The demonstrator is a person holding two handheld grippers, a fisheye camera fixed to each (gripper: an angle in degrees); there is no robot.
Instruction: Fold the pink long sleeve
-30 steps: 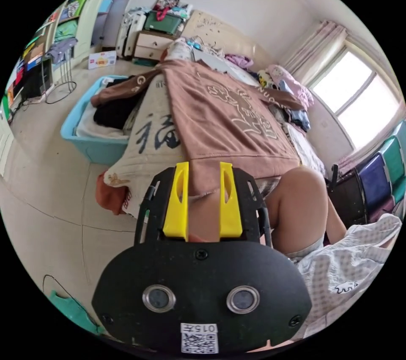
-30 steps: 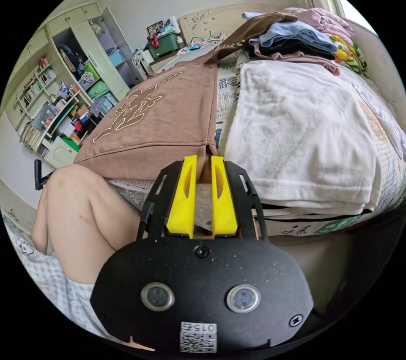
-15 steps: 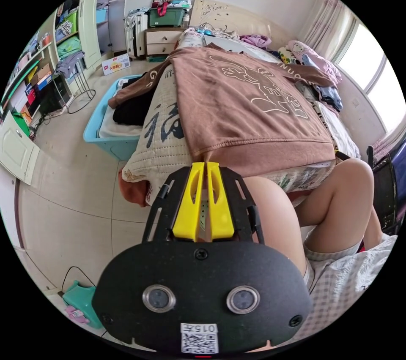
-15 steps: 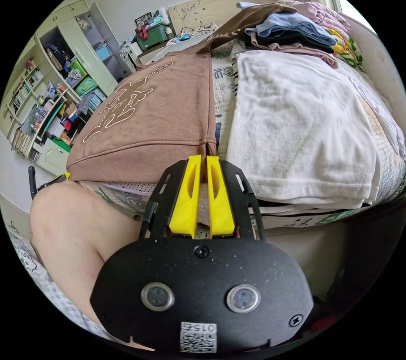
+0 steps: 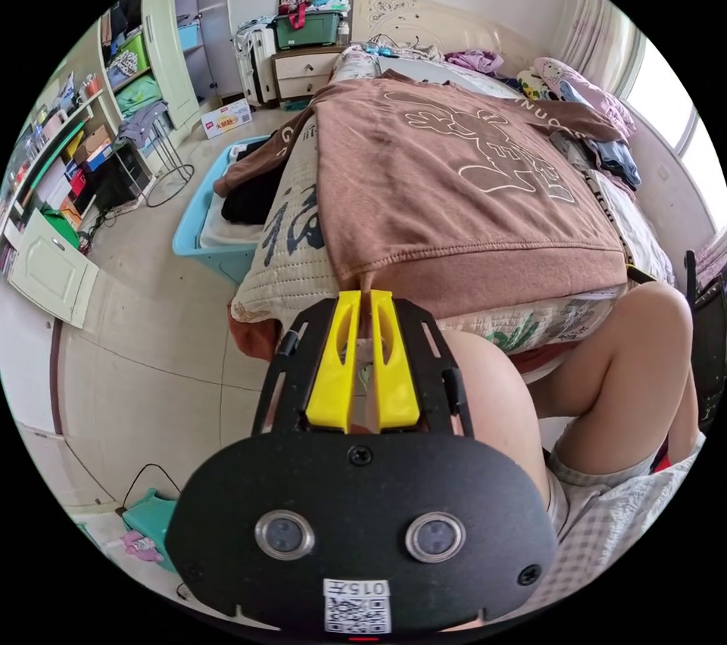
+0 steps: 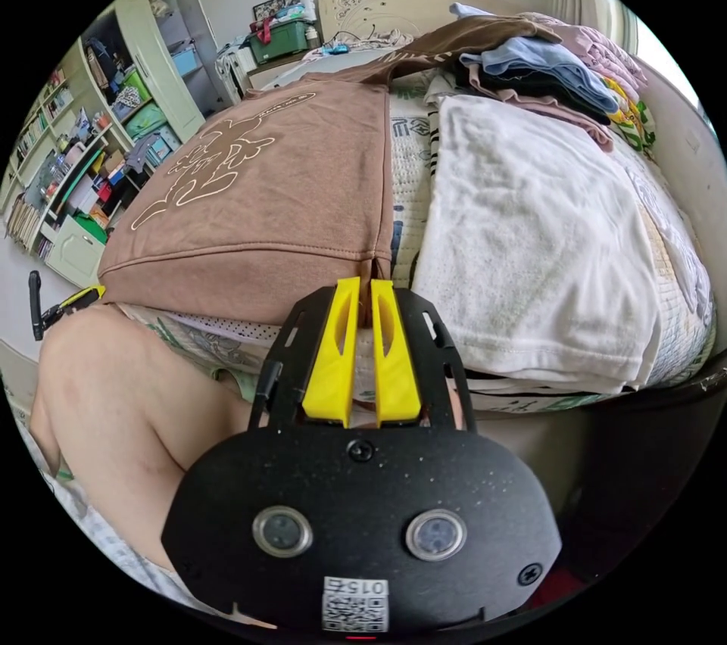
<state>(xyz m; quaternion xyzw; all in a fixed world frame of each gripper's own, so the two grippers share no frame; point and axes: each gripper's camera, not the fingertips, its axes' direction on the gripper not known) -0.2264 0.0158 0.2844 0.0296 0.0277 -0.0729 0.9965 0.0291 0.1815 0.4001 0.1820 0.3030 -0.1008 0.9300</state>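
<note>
While spread on bed | long sleeve [image 5: 462,198] hem between left hand-held gripper [image 5: 363,294] jaws

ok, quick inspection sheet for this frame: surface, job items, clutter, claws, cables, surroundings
Surface: bed with a quilted printed cover.
Job's things: shirt, pinkish brown with a pale print, spread flat on the bed, hem at the near edge; one sleeve hangs toward the blue bin, the other lies on the clothes pile.
Clutter: folded white cloth beside the shirt.
Claws: left claw shut on the shirt's hem corner; right claw shut on the other hem corner.
Cables: a dark cable on the floor by a teal object.
Surroundings: shelves, nightstand carrying a green box, window, the person's knees at the bed edge.
</note>
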